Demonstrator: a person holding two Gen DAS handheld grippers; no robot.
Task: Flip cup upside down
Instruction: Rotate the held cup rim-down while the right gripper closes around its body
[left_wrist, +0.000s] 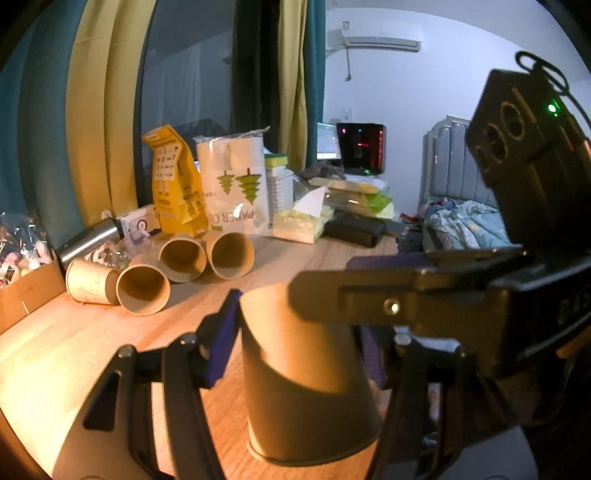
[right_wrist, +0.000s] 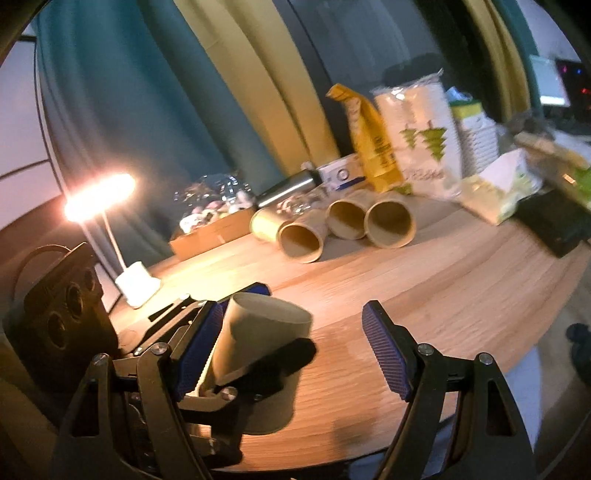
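A brown paper cup stands upside down, rim on the wooden table. My left gripper has its blue pads on either side of the cup and grips it. In the right wrist view the same cup sits at the left, with the left gripper's fingers clamped on it. My right gripper is open and empty, its right pad well clear of the cup. Several more brown cups lie on their sides further back; they also show in the right wrist view.
A lit desk lamp stands at the left. A cardboard box, a steel flask, a yellow bag, a paper-cup pack, tissues and a black case line the back of the table.
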